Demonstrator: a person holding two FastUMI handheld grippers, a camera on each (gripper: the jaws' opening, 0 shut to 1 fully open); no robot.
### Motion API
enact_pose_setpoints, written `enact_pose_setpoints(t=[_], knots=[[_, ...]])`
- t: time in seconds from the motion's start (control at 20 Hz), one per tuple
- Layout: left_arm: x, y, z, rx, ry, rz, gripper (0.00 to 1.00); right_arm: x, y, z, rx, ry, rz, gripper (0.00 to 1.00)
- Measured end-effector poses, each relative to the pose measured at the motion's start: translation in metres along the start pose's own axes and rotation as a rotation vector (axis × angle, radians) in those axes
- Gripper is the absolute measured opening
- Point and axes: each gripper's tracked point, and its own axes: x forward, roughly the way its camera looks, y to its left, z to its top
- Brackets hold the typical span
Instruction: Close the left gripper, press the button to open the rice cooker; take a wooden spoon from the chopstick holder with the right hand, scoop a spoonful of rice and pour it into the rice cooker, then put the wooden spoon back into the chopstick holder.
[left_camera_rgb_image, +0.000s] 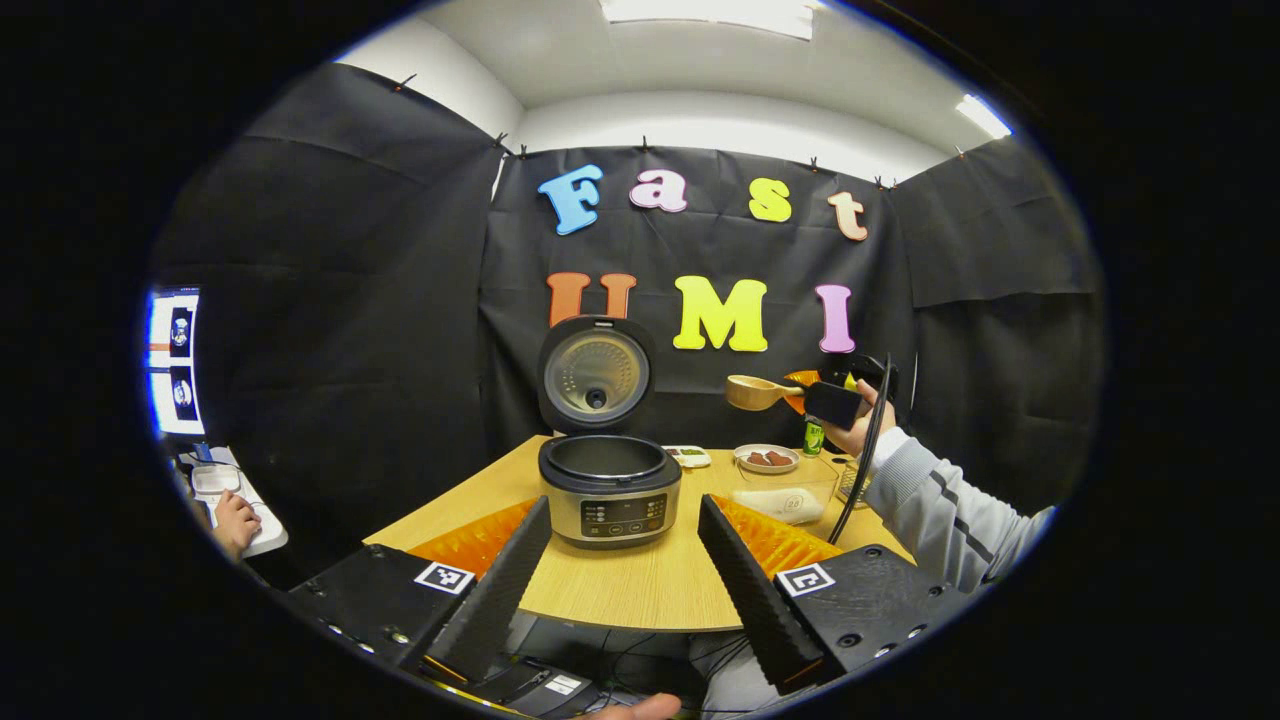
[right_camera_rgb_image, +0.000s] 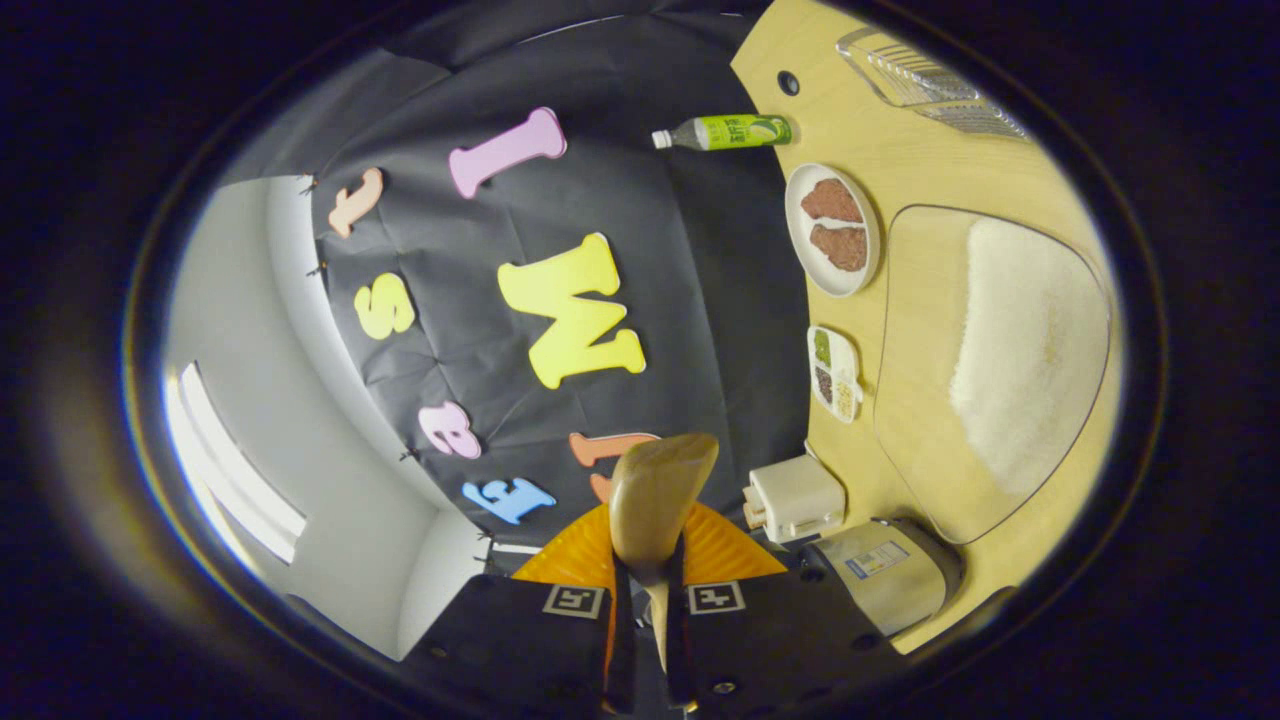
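Observation:
The rice cooker stands on the wooden table with its lid swung up and the pot uncovered. My left gripper is open in front of it, low, its fingers apart on either side of the cooker. To the right and higher, a hand holds my right gripper shut on the wooden spoon, whose bowl points toward the cooker. In the right gripper view the spoon sticks out from between the right gripper. White rice lies in a clear tub.
A plate with two brown pieces, a small divided dish and a green bottle stand at the back of the table. A clear ribbed holder sits near the table's far corner. A grey sleeve reaches in from the right.

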Motion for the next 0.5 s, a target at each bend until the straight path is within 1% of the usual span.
enact_pose_setpoints(t=[0.2, 0.25, 0.3, 0.35, 0.4, 0.45, 0.5], knots=[[-0.012, 0.027, 0.003, 0.036, -0.028, 0.068, 0.94, 0.028, 0.014, -0.047, -0.137, 0.039, -0.032, 0.17], [-0.015, 0.029, 0.003, 0.042, -0.031, 0.074, 0.94, 0.034, 0.015, -0.056, -0.183, 0.044, -0.046, 0.14], [-0.016, 0.031, 0.004, 0.042, -0.037, 0.075, 0.94, 0.04, 0.016, -0.064, -0.234, 0.046, -0.059, 0.17], [-0.016, 0.033, 0.006, 0.039, -0.041, 0.074, 0.94, 0.047, 0.017, -0.073, -0.292, 0.049, -0.076, 0.17], [-0.016, 0.035, 0.005, 0.033, -0.043, 0.074, 0.94, 0.057, 0.014, -0.082, -0.366, 0.071, -0.112, 0.14], [-0.018, 0.04, 0.005, 0.027, -0.043, 0.078, 0.95, 0.064, 0.012, -0.089, -0.441, 0.082, -0.145, 0.17], [-0.018, 0.044, 0.005, 0.021, -0.044, 0.083, 0.95, 0.07, 0.011, -0.093, -0.522, 0.085, -0.167, 0.17]])
